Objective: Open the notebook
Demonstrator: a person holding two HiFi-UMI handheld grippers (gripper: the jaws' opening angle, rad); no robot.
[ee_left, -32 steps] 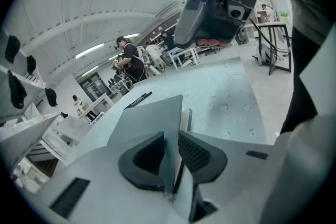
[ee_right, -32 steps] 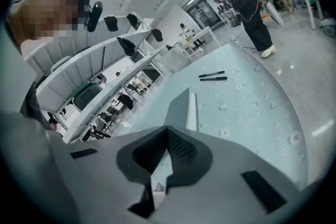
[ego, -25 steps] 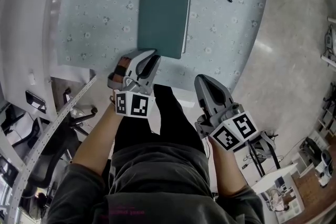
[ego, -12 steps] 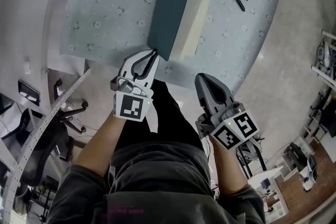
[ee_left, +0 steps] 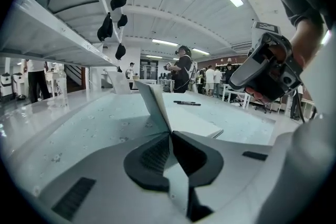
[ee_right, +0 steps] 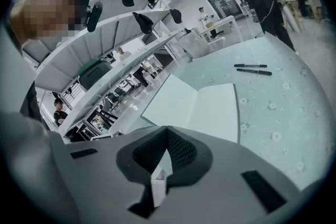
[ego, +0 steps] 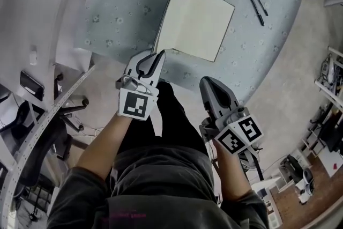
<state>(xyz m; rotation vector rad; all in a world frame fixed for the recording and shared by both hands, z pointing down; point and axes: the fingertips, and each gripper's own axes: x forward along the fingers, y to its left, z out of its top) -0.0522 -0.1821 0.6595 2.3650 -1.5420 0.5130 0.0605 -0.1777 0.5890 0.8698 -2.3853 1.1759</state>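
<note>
The notebook (ego: 201, 24) lies near the person's edge of the round tabletop (ego: 118, 2), which is covered in a pale blue cloth with small flowers. Its cover (ee_left: 155, 107) is raised and stands steeply on edge along the notebook's left side. From above the cover shows as little more than a thin dark line, with the cream first page bare and flat beside it.

The left gripper (ego: 155, 56) pinches the near corner of that cover. Its jaws have just been closing, and the thin board sits between the dark pads, which press on it from both sides.

The right gripper (ego: 208, 83) hangs off the near edge of the tabletop to the right, apart from the notebook. Its jaws are pressed together with nothing between them.

Two black pens (ego: 256, 1) lie side by side on the cloth beyond the notebook's far right corner, well apart from both grippers.
</note>
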